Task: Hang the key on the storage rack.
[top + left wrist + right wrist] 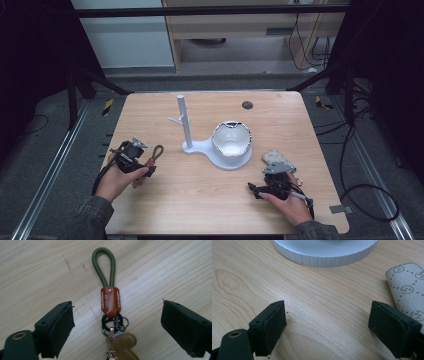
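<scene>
A keychain (pixel 110 301) lies flat on the wooden table, with a green cord loop (pixel 103 267), an orange leather tab, black rings (pixel 113 323) and a tan leather charm (pixel 123 342). My left gripper (pixel 117 325) is open, one jaw on each side of the rings and not touching them. In the high view the keychain (pixel 156 154) lies at the table's left, at the left gripper (pixel 142 162). My right gripper (pixel 328 325) stands open over bare wood; in the high view the right gripper (pixel 272 181) is at the front right.
A white stand (pixel 184 122) with an upright post and a short side branch rises mid-table. A white bowl (pixel 231 139) sits on its round ribbed base (pixel 324 255). A grey patterned pouch (pixel 409 287) lies just right of the right gripper.
</scene>
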